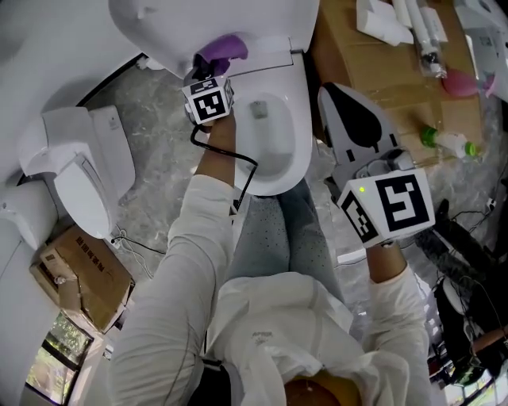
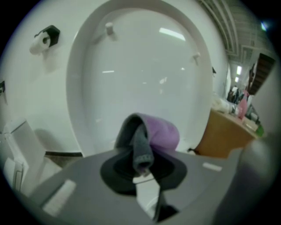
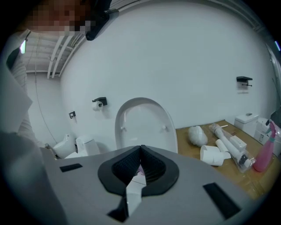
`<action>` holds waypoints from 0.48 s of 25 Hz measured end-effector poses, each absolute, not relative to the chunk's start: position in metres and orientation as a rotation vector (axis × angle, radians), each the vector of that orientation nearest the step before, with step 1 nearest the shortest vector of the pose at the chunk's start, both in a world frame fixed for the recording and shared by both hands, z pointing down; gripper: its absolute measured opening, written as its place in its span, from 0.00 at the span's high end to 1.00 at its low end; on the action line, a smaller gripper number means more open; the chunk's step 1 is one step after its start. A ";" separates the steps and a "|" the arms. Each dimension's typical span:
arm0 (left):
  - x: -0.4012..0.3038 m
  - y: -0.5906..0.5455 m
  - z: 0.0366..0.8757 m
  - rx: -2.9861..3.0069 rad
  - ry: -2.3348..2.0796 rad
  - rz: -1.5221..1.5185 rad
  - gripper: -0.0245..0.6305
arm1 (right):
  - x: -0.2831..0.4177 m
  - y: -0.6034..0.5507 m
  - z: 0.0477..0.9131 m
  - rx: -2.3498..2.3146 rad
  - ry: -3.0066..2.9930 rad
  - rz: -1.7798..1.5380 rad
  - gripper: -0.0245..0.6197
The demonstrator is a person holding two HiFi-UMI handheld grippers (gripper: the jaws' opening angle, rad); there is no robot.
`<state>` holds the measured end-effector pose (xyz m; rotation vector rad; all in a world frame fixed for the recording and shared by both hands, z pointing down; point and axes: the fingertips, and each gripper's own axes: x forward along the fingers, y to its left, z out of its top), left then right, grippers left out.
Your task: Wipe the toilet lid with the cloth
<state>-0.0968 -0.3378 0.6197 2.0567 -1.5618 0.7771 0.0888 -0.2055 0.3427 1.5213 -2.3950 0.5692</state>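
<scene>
The white toilet lid stands raised behind the open bowl. My left gripper is shut on a purple and grey cloth, which sits at the lid's lower edge near the hinge. In the left gripper view the cloth bulges out of the left gripper in front of the lid's inner face. My right gripper hovers to the right of the bowl, shut and holding nothing. The right gripper points at the lid from farther back.
A second toilet and a cardboard box stand at the left. At the right, a cardboard sheet carries white pipe parts, a pink bottle and a green-capped bottle. A paper holder hangs on the wall.
</scene>
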 end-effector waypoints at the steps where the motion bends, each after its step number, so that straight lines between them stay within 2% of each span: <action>1: -0.095 -0.337 0.611 2.062 -1.566 0.760 0.89 | 0.088 -0.205 0.341 1.523 -2.397 0.569 0.94; 12: -0.095 -0.335 0.506 2.160 -1.623 0.609 0.89 | 0.085 -0.197 0.334 1.534 -2.368 0.563 0.94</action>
